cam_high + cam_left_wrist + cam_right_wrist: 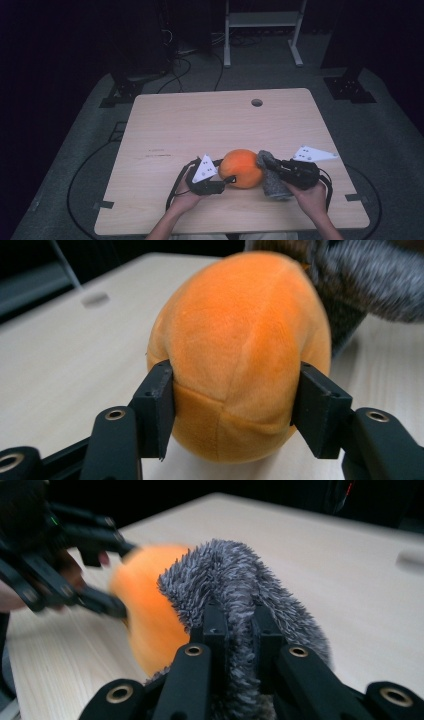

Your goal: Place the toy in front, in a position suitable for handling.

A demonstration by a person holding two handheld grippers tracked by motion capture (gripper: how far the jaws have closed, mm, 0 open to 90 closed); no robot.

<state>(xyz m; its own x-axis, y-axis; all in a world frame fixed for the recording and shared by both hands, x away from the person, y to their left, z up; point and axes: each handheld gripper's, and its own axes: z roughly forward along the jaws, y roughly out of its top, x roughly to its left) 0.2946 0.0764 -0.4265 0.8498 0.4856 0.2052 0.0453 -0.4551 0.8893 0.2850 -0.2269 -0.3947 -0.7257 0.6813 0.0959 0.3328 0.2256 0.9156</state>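
Left gripper (235, 410) was clamped on the orange plush (240, 355), steadying it on the tabletop (200, 120). Right gripper (239, 630) was pinched tight on a grey fuzzy cloth (235, 580) touching the plush's far side, probably for wiping or wrapping it.

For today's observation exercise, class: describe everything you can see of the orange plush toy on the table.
The orange plush toy is a rounded, egg-like soft ball of short velvety fabric with stitched seams running over it. It rests on the wooden table, near the front edge. The left tool clamps its near end, one black pad pressed on each side. On its far side the grey fuzzy cloth, pinched in the right tool, lies against it.
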